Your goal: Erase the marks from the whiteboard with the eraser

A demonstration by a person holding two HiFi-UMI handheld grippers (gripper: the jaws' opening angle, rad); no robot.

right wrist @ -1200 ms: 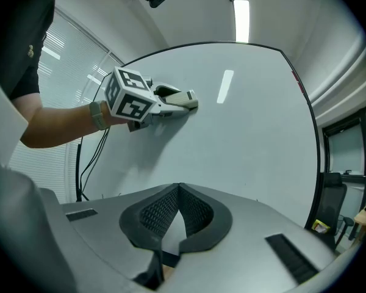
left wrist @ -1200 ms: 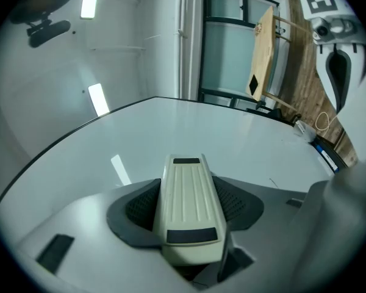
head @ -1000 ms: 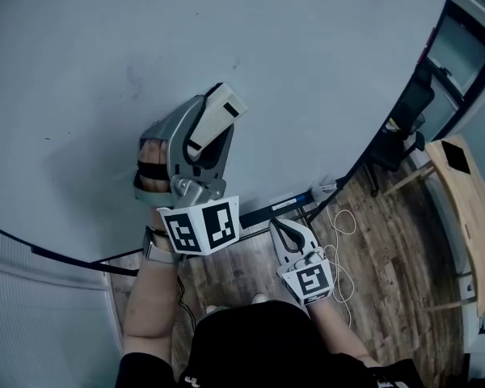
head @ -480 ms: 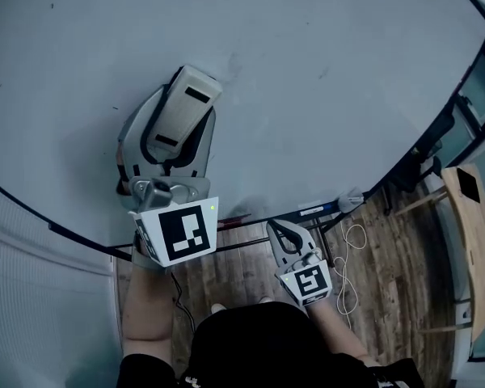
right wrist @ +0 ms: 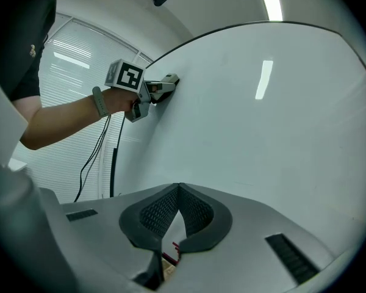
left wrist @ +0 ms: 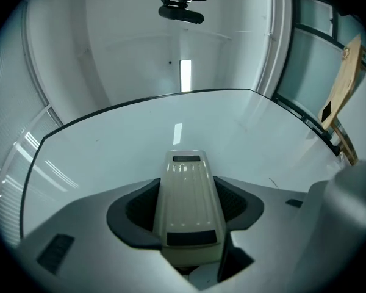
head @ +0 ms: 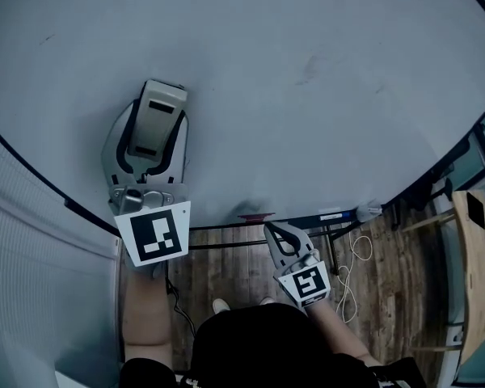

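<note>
Left gripper (left wrist: 186, 201) first: its dark ribbed pads are clamped on both long sides of the cream-coloured oblong plastic whiteboard eraser (left wrist: 186, 185), which runs straight out between the jaws. The eraser's far end sits against the large white whiteboard (head: 307, 47), over on the board's left part in the head view. A second ago the eraser leaned up and to the right. Half a second ago it was less tilted, and now it points nearly straight up. It has also slid leftwards across the board, away from the faint grey smudge (head: 311, 69), which now sits well off to its right.

Right gripper (right wrist: 179, 188): jaws together, the tips touching, nothing held between them. It hangs low beside the board's dark bottom edge, much where it was in both earlier frames. From its own view the left forearm with a grey wristband (right wrist: 97, 102) reaches up to the board.

Another darker smear (head: 255, 206) lies just above the bottom edge, near the right gripper. Below is brown wooden plank flooring (head: 388, 281).
</note>
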